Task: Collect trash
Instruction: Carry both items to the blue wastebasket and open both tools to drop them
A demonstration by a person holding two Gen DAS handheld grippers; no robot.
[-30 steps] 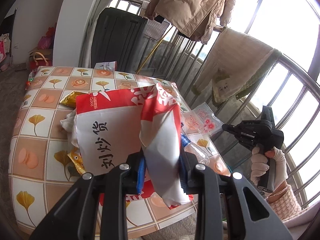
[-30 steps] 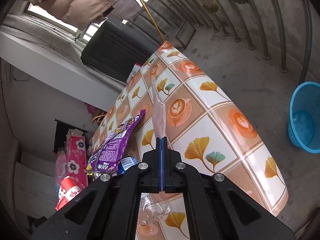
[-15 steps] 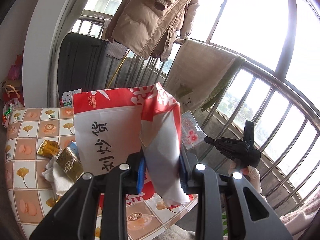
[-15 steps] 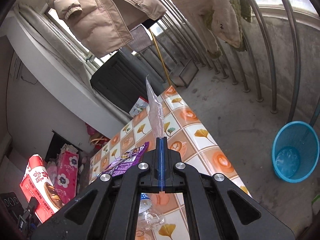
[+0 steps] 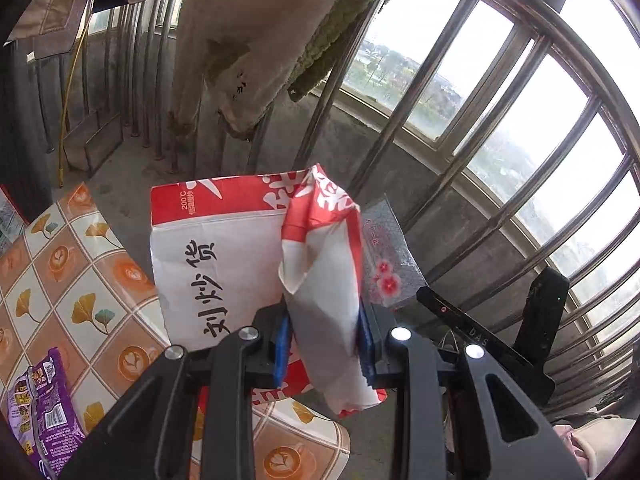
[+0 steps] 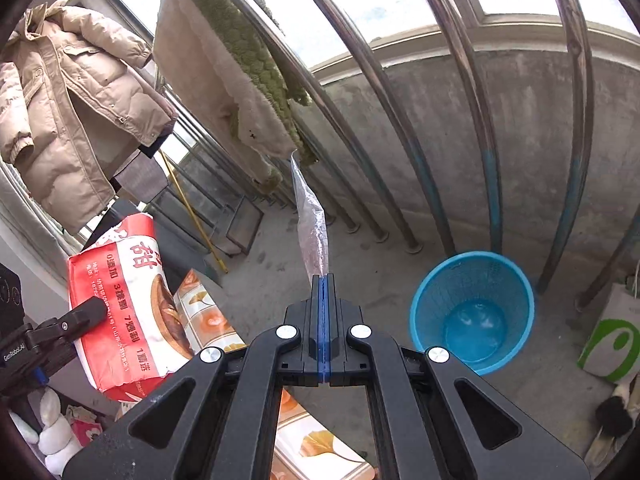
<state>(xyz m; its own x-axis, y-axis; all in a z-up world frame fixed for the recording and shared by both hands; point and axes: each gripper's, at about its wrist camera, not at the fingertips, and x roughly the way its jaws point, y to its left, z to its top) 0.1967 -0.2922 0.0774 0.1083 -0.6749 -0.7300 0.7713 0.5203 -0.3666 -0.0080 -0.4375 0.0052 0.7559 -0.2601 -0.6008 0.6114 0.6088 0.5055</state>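
Observation:
My left gripper is shut on a red and white paper snack bag and holds it in the air beyond the table edge. The bag also shows in the right wrist view, at the left. My right gripper is shut on a thin clear plastic wrapper that stands up from the closed jaws. The wrapper, with pink flowers, shows behind the bag in the left wrist view. A blue mesh waste basket stands on the concrete floor to the right, below my right gripper.
The tiled table lies at the lower left with a purple snack packet on it. Metal railing bars and a concrete wall stand behind the basket. A coat and a towel hang from the railing. A green and white bag stands right of the basket.
Both grippers have swung away from the table toward the railing and floor, each still holding its piece of trash. The blue basket is now nearer and larger in the right wrist view.

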